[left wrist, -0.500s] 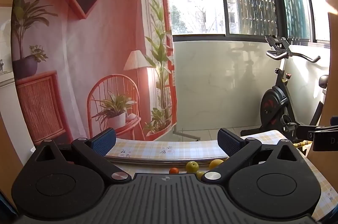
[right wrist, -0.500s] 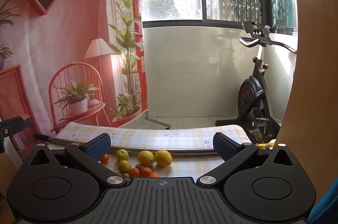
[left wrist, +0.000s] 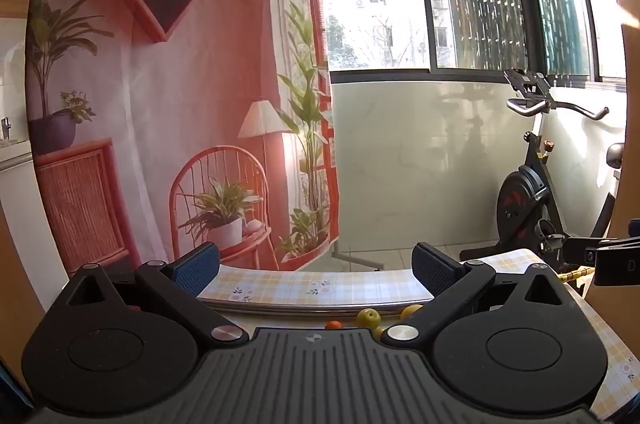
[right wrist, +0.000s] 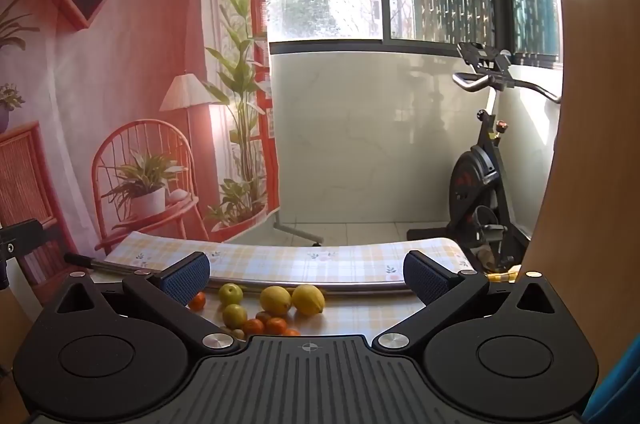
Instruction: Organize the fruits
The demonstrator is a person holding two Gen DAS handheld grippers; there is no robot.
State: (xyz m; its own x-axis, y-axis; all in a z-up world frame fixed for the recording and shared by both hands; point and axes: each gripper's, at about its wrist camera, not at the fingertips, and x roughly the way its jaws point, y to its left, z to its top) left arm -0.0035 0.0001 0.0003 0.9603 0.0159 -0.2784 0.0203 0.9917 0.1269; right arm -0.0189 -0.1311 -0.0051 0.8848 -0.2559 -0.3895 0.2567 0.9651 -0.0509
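A: Compared with half a second ago, we see almost no change: the same view, and both tools hold their place. So the sorting has not begun.

B: Yes. Our left gripper (left wrist: 316, 270) stands released, nothing between its jaws. Our right gripper (right wrist: 306, 274) too.

A: The fruits lie loose on the checked tablecloth (right wrist: 352, 262), low centre of the right view: 2 lemons (right wrist: 292, 300), 2 green fruits (right wrist: 232, 304), several small oranges (right wrist: 264, 326).

B: And containers? We see no bowl or basket in either view, so where to put them we cannot tell.
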